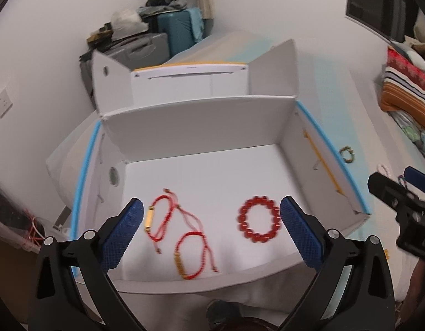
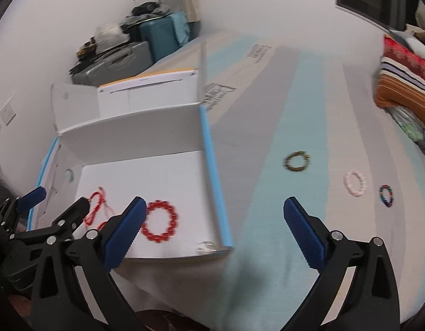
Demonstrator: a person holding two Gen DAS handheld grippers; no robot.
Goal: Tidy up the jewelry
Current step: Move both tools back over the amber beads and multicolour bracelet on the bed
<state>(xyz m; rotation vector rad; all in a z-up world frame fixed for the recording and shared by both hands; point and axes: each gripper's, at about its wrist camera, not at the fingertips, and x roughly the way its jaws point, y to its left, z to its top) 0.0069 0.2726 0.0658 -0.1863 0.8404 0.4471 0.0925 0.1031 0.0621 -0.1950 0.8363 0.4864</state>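
Bracelets (image 1: 209, 229) (boxed) below left gripper (image 1: 211, 224)

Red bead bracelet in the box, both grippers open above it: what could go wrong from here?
1. The two red cord bracelets lie overlapping; their loose cords could tangle or snag a finger.
2. The red bead bracelet sits beside the left gripper's pad; a careless move could nudge it.
3. Three bracelets remain outside on the surface; the right gripper could clip the box wall when bringing them in.

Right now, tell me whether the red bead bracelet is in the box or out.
In. The red bead bracelet lies flat on the white box floor, free of both grippers.
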